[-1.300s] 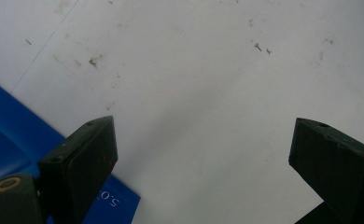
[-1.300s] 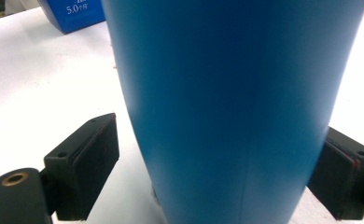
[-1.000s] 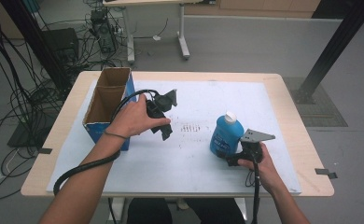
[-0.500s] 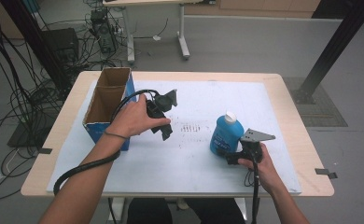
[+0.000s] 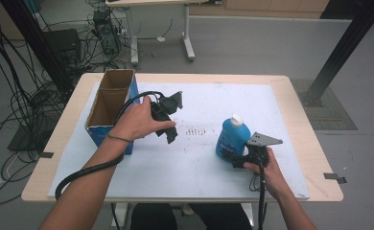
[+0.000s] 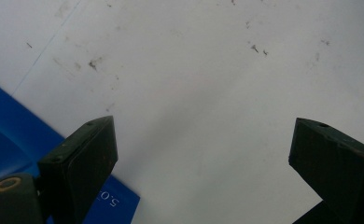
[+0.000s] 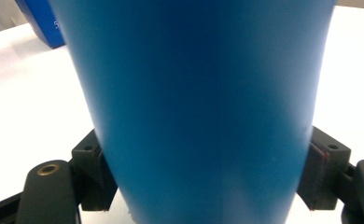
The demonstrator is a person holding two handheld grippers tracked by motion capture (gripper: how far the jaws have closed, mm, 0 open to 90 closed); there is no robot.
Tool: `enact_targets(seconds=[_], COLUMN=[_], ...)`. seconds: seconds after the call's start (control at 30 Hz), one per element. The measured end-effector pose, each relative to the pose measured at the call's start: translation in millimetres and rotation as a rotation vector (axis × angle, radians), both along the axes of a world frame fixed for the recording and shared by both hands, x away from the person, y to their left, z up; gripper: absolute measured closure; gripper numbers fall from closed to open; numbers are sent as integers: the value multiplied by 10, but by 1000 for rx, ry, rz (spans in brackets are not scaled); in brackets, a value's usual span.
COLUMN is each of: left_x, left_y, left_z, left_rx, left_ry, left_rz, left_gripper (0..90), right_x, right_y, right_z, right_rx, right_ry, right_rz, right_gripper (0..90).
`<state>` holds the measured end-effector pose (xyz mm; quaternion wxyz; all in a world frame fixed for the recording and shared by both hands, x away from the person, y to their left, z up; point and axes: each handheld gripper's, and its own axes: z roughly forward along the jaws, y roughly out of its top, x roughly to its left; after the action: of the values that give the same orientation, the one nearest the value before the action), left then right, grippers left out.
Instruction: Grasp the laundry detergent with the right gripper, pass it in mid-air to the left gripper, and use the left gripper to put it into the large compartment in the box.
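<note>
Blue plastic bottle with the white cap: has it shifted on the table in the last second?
No. The blue plastic bottle stands at the same spot relative to the smudge marks on the white sheet, with the right gripper at its base.

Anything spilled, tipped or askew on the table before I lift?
Nothing stands out. The blue bottle stands upright, capped, between the right tongs, which have just been closing on it. The cardboard box sits open and upright; the white mat shows only faint scuffs.
</note>
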<state>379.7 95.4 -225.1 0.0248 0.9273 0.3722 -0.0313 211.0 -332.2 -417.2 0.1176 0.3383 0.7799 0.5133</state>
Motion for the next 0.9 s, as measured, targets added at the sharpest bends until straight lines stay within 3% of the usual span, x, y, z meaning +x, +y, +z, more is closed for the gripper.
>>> enact_targets(seconds=[0.5, 0.9], left_x=[-1, -7], left_y=[-6, 2], left_z=[6, -5], left_rx=[-1, -3], left_ry=[1, 1], left_rz=[-1, -1], left_gripper=[82, 82], right_x=[7, 9], right_y=[-5, -8], right_z=[-17, -16], right_rx=[11, 7], right_ry=[2, -3], right_rz=[17, 21], right_gripper=[362, 370])
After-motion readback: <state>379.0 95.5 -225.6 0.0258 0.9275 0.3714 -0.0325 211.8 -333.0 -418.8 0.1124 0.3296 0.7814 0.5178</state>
